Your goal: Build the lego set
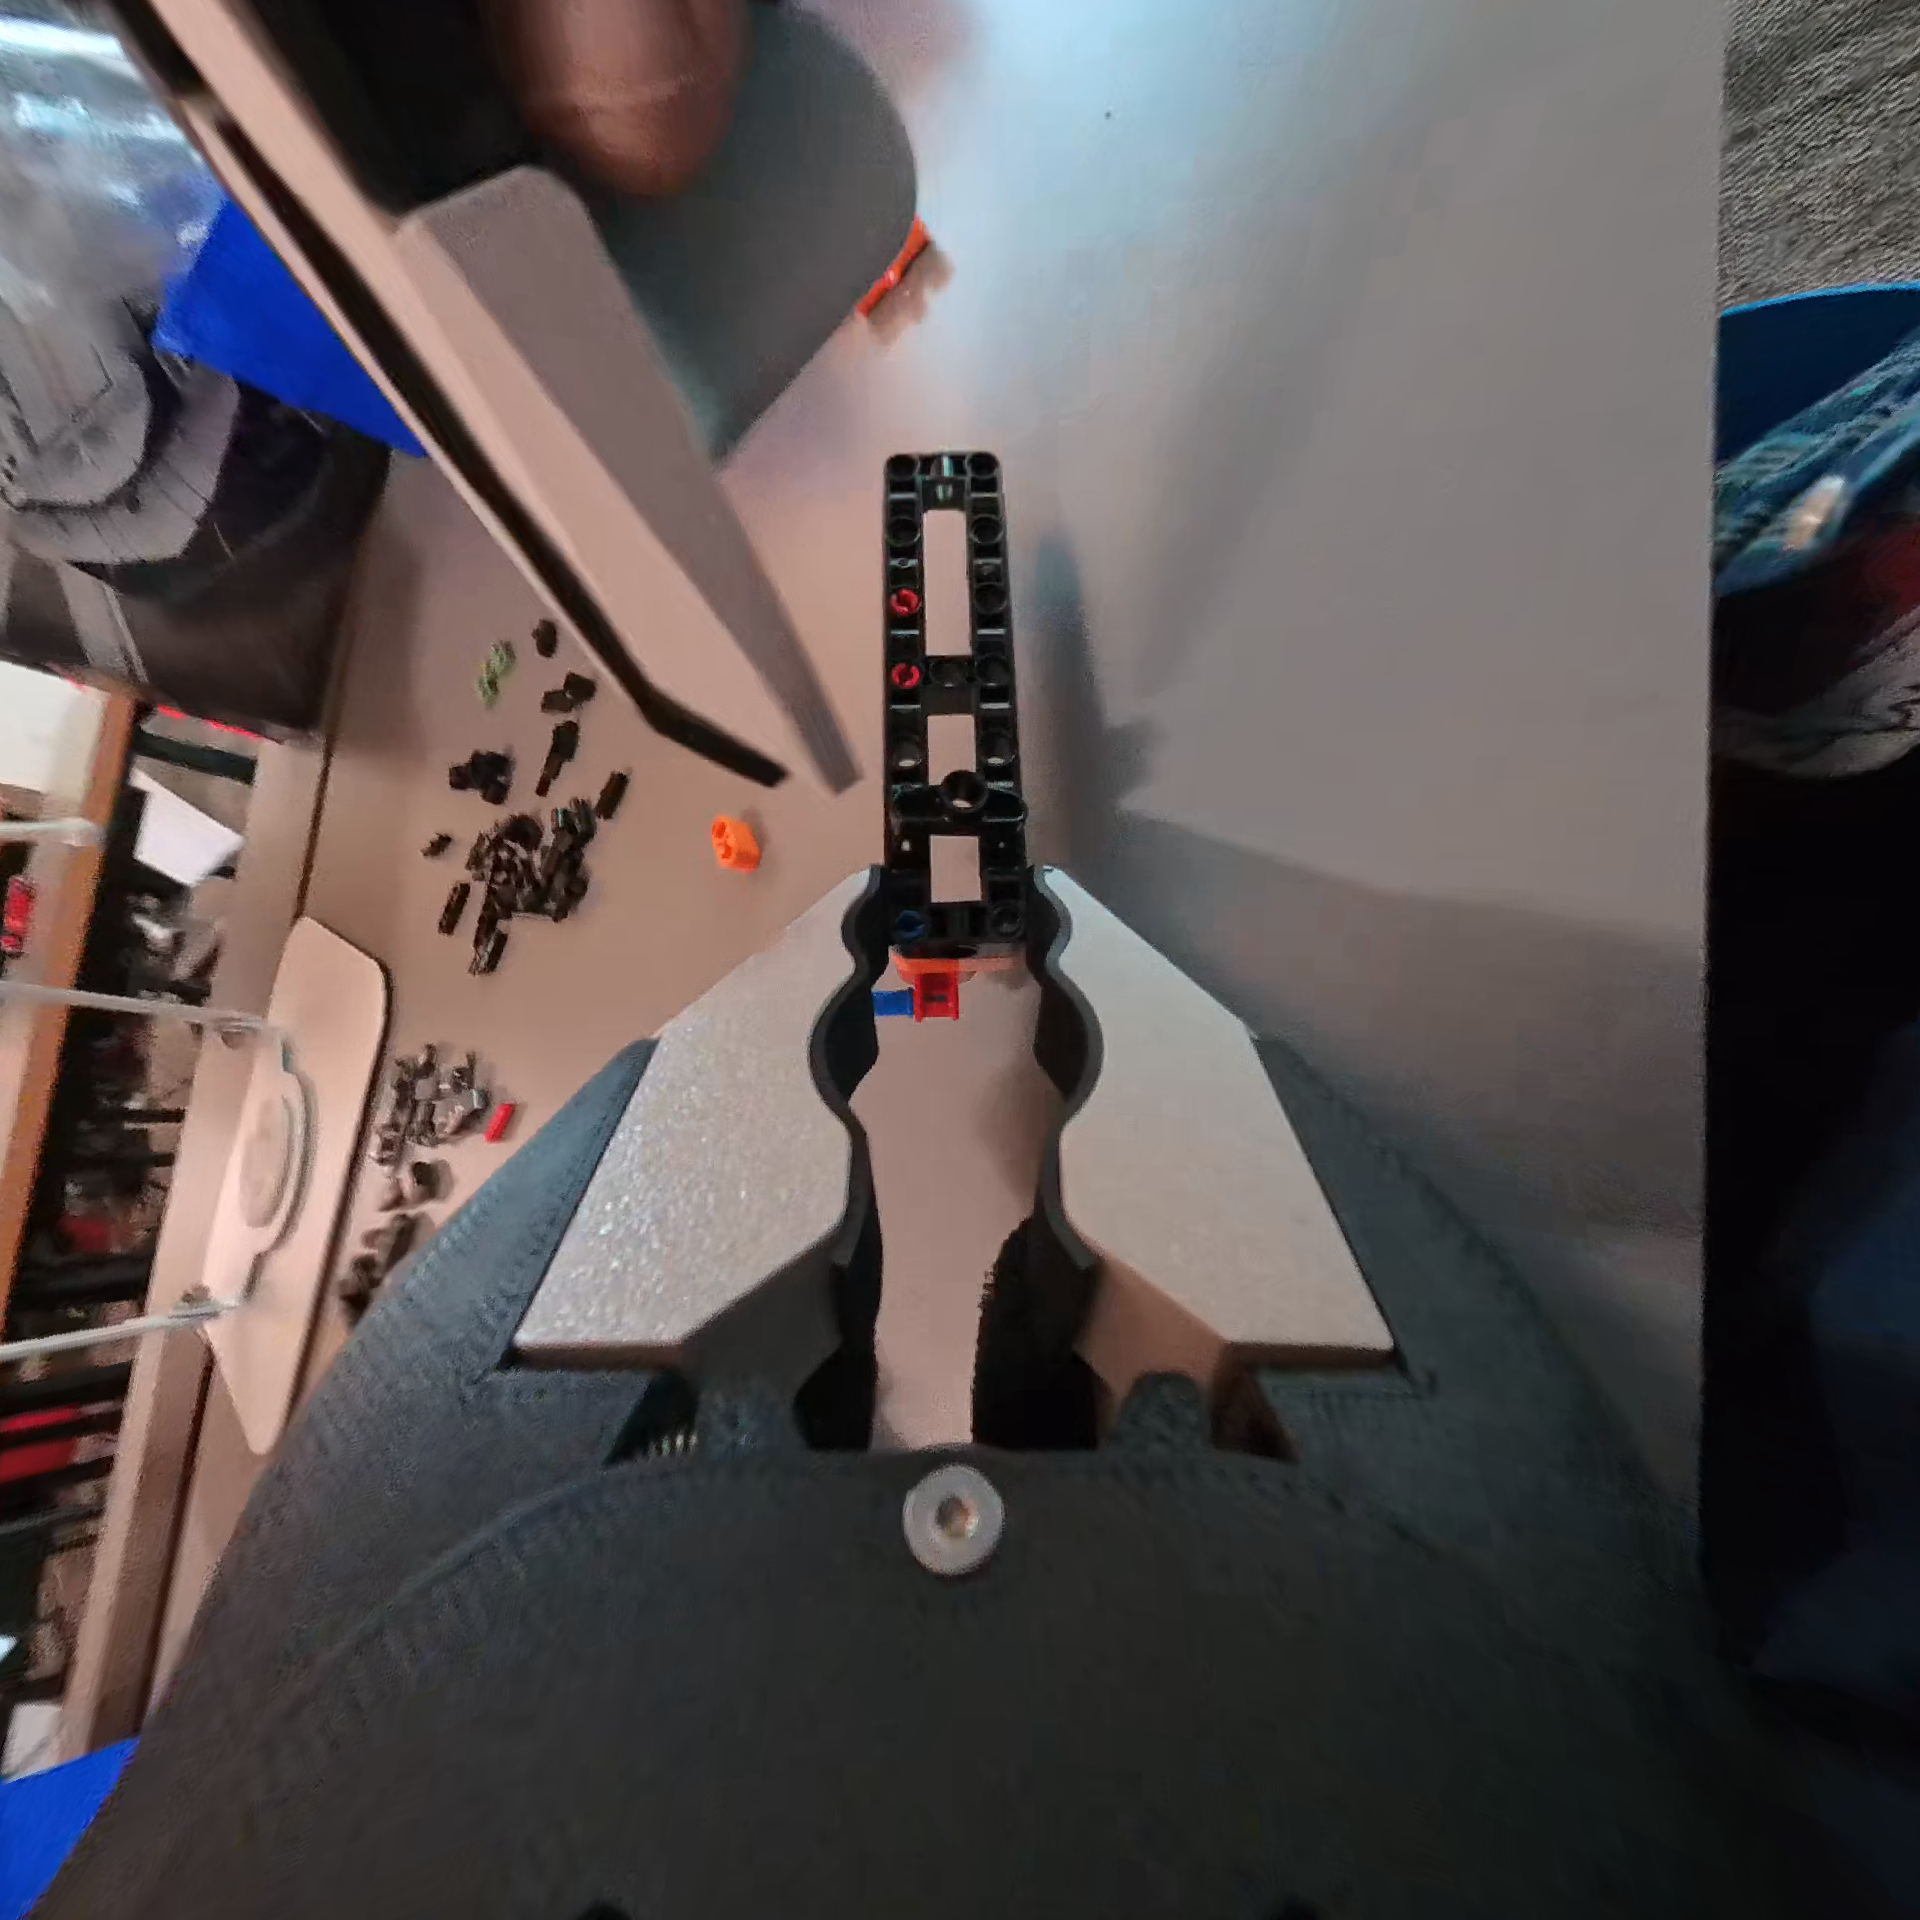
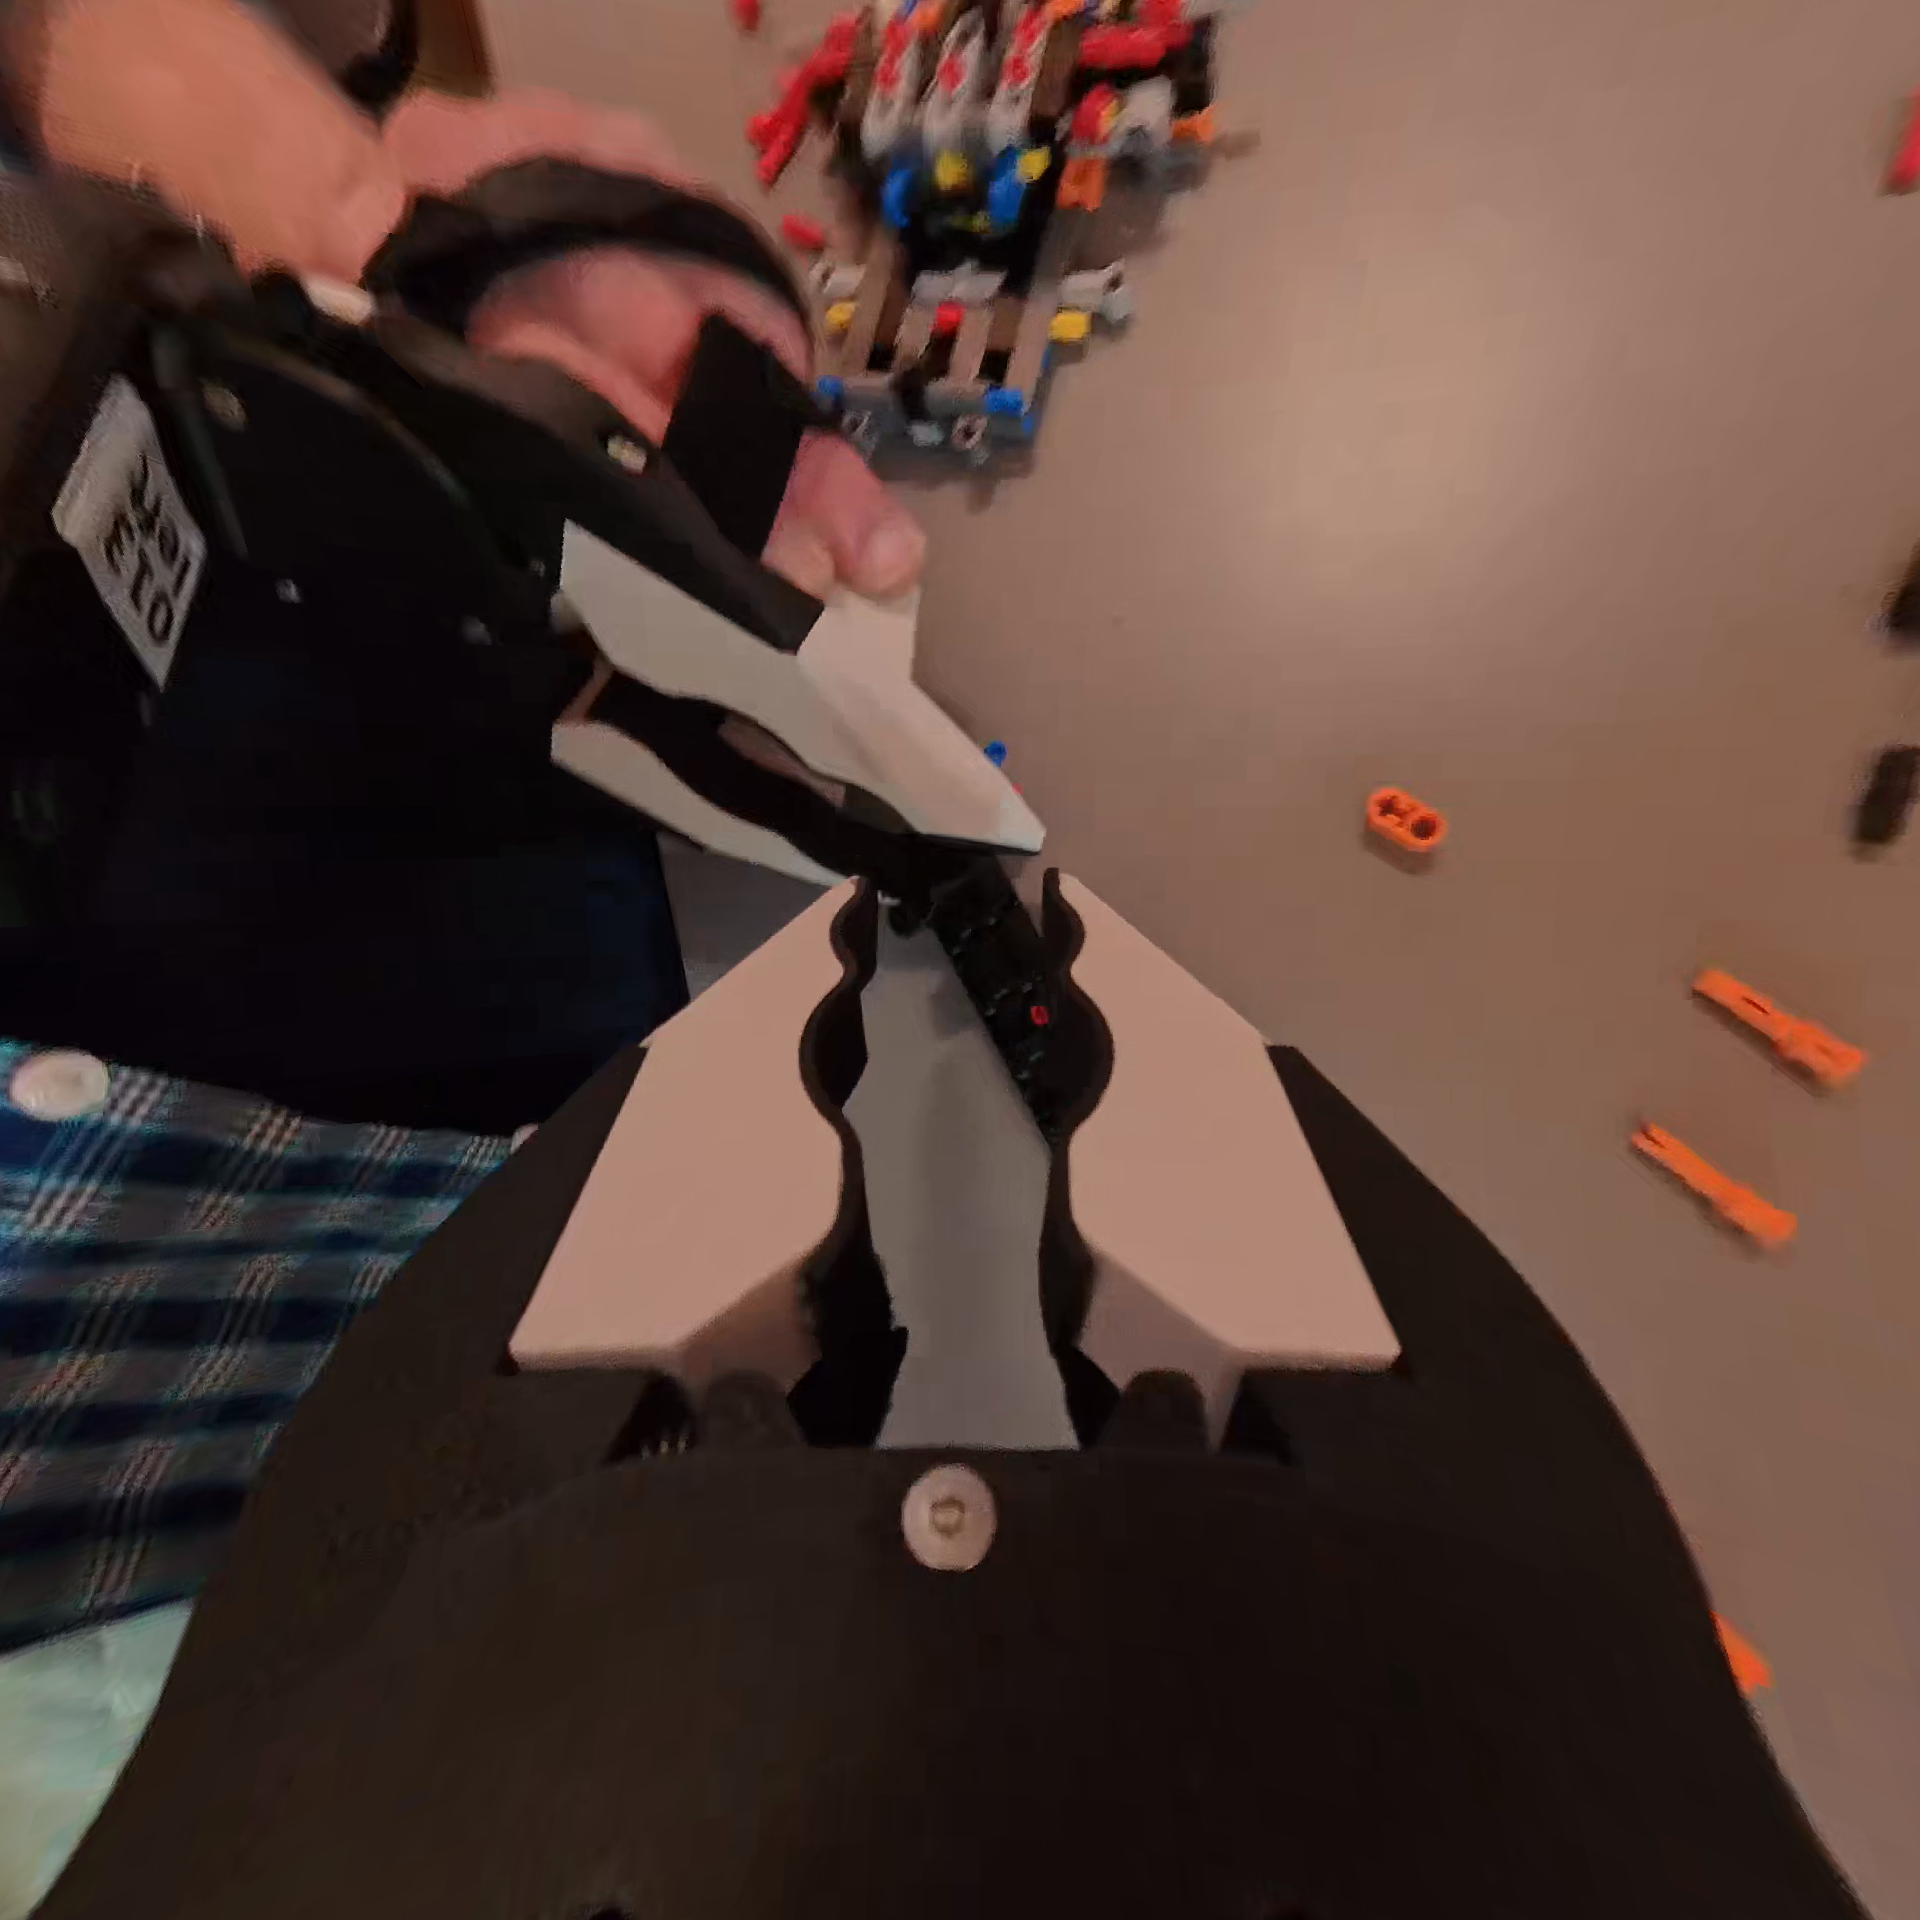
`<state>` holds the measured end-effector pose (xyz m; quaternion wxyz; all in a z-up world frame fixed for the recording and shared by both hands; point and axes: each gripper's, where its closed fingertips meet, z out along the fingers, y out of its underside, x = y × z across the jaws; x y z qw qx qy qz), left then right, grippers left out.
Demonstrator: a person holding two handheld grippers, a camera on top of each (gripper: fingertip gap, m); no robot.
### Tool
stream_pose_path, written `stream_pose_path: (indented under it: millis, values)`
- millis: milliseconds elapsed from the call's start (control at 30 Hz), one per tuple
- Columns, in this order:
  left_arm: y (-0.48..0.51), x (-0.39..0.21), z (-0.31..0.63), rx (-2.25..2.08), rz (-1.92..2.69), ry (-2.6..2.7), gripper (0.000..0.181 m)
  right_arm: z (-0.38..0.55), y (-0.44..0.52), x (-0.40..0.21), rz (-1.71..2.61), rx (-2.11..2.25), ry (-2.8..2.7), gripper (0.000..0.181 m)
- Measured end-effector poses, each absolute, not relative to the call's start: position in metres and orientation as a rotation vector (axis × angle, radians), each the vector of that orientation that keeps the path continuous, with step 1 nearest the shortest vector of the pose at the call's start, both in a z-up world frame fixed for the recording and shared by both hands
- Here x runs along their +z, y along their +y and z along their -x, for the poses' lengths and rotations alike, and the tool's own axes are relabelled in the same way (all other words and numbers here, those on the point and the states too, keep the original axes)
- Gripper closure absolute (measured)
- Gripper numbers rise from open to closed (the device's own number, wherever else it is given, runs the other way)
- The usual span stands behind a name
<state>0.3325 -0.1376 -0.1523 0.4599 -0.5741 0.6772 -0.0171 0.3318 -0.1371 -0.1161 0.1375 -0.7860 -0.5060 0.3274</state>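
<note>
Left wrist: gripper [image 1: 951, 904] grips black frame [image 1: 948, 665].

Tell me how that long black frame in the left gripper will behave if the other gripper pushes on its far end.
The black frame looks like rigid plastic with open windows, so probably stiff and light. The left gripper pinches only its near end, so a push at the far tip would likely lever it and twist it in the grip. The red pins seem seated.

left claw [image 1: 951, 914] reaches forward, its two pale fingers [image 1: 727, 1132] pinched close on a black lego frame [image 1: 948, 665] at their tips. right claw [image 2: 956, 894] has its fingers parted, the frame lying slantwise between them. a bare hand [image 2: 665, 343] wraps the left claw's handle.
</note>
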Motion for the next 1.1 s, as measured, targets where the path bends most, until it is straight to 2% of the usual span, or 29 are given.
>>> stream_pose_path:
  millis: [167, 267, 467, 833, 1000, 1100]
  values:
    - [-0.139, -0.152, -0.336, -0.002, 1.331, 1.687, 0.156, -0.333, -0.144, -0.133, 2.226, 1.029, -1.624, 0.149]
    - [-0.140, -0.153, -0.338, 0.022, 1.297, 1.696, 0.156, -0.333, -0.150, -0.134, 2.188, 1.133, -1.653, 0.158]
    - [-0.144, -0.153, -0.340, 0.036, 1.247, 1.715, 0.156, -0.332, -0.153, -0.134, 2.203, 1.323, -1.561, 0.165]
    - [-0.146, -0.153, -0.341, 0.042, 1.251, 1.715, 0.156, -0.332, -0.154, -0.135, 2.166, 1.358, -1.580, 0.167]
    - [-0.146, -0.153, -0.342, 0.036, 1.249, 1.708, 0.156, -0.334, -0.153, -0.135, 2.180, 1.400, -1.592, 0.164]
    - [-0.143, -0.153, -0.341, 0.039, 1.266, 1.696, 0.156, -0.335, -0.143, -0.128, 2.155, 1.272, -1.525, 0.148]
